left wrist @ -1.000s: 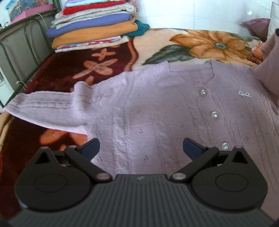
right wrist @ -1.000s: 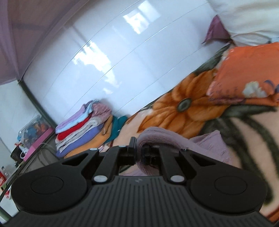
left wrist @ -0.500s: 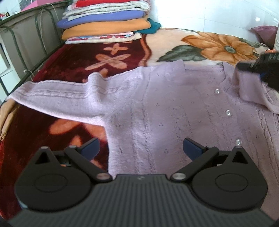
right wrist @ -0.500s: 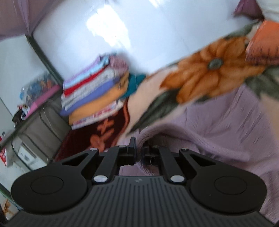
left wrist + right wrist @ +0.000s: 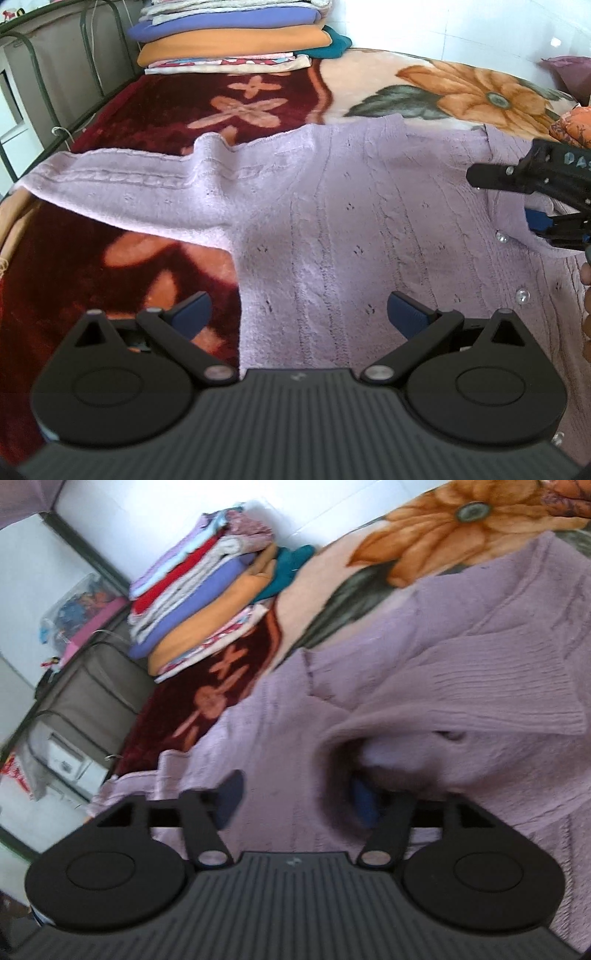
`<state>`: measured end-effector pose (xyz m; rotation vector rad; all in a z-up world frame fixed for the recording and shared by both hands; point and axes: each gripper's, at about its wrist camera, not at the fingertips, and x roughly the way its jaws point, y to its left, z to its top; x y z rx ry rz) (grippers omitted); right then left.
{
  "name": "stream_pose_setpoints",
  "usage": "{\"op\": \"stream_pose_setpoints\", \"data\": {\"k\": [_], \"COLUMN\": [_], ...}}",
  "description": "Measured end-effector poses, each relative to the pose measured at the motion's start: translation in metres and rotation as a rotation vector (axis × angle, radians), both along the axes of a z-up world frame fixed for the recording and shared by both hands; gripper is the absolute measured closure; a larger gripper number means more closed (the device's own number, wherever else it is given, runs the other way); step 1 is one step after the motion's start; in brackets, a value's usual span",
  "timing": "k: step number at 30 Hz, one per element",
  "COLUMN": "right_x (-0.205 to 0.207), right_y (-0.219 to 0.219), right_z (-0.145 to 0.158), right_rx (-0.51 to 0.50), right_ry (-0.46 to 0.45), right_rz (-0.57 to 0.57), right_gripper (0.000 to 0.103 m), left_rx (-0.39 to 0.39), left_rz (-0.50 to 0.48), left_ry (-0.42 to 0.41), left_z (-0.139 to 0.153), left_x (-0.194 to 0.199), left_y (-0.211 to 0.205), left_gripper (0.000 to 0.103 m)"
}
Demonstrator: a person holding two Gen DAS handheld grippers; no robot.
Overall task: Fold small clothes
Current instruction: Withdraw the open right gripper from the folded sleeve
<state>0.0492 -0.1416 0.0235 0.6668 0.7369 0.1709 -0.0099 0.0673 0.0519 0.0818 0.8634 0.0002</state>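
A lilac knitted cardigan [image 5: 332, 221] with clear buttons lies flat on the bed, one sleeve [image 5: 122, 188] stretched out to the left. My left gripper [image 5: 299, 314] is open and empty just above its lower body. My right gripper [image 5: 295, 797] is open over the cardigan's middle; the other sleeve [image 5: 461, 709] is folded across the body and its ribbed cuff drapes over my right fingertip. The right gripper also shows at the right edge of the left wrist view [image 5: 535, 199].
A flowered blanket [image 5: 443, 85], dark red on the left, covers the bed. A stack of folded clothes [image 5: 236, 37] sits at the far left corner by the white wall. A metal bed rail [image 5: 55, 74] runs along the left edge.
My right gripper carried the sleeve over the cardigan's body, then opened and let it go. My left gripper stayed open and the view shifted slightly right and closer.
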Motion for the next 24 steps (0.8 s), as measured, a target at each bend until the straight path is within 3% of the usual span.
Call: {"op": "stream_pose_setpoints", "data": {"k": [8, 15, 24], "right_x": [-0.024, -0.060, -0.096], "right_y": [-0.002, -0.026, -0.100], "right_z": [0.027, 0.051, 0.045], "right_rx": [-0.016, -0.214, -0.296], "right_ry": [-0.002, -0.015, 0.059], "right_rz": [0.005, -0.002, -0.183], "right_gripper": [0.018, 0.018, 0.018], "left_rx": [0.004, 0.022, -0.059], "left_rz": [-0.013, 0.020, 0.048], "left_ry": [-0.009, -0.003, 0.017], "left_z": [0.003, 0.009, 0.014], "left_x": [0.000, 0.000, 0.005], "left_y": [-0.004, -0.010, -0.011], "left_gripper": [0.000, 0.000, 0.000]}}
